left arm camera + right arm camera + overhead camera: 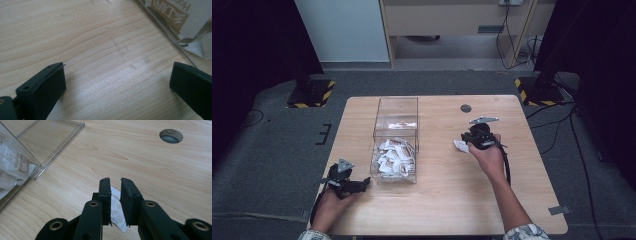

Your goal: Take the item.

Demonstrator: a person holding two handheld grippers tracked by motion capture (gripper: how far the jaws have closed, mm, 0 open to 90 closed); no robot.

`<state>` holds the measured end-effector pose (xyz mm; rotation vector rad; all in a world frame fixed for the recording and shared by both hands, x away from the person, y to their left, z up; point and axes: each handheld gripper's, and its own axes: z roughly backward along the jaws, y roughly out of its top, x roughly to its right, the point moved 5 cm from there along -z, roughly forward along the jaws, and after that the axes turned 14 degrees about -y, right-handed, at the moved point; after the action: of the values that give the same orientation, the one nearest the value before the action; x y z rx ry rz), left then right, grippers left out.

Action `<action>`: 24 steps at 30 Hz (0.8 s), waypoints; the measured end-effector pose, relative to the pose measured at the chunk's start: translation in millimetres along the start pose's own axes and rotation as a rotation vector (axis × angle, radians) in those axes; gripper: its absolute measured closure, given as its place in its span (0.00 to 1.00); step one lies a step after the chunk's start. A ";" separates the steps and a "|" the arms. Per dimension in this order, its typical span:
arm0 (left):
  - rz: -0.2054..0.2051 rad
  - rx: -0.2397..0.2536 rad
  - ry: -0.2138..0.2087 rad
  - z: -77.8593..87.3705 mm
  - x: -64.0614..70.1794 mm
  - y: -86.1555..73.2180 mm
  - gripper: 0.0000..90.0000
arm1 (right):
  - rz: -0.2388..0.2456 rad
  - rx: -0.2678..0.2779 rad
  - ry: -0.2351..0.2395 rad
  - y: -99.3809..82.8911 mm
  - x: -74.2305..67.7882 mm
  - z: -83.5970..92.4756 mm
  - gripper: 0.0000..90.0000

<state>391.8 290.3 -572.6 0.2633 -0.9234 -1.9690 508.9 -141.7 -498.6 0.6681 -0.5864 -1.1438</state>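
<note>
We see the right gripper [115,182] to the right of the clear box [395,145], jaws drawn narrow around a white packet [117,211] that sits between them, its long axis running along the jaws, just above the surface [447,200]. The left gripper [117,82] rests near the box's front-left corner, jaws wide with nothing between. We judge the right hand nearer the packet.

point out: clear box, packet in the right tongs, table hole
clear box [396,107]: high view, far wall above the packets
packet [117,211]: right gripper view, printed face between the jaws
table hole [171,136]: right gripper view, centre of the opening
</note>
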 end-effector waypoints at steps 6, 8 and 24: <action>0.001 0.001 0.001 0.1 0.2 -0.1 0.00 | -0.009 0.016 -0.005 2.7 3.1 5.5 0.81; 0.001 0.001 0.001 0.1 0.2 -0.2 0.00 | -0.017 0.019 0.001 3.5 3.2 7.8 0.77; 0.003 0.003 0.001 0.1 0.3 -0.2 0.00 | -0.031 0.060 -0.023 9.5 2.1 22.5 0.34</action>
<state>391.4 290.2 -572.6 0.2646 -0.9251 -1.9650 499.2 -145.2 -476.4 0.7185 -0.6343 -1.1675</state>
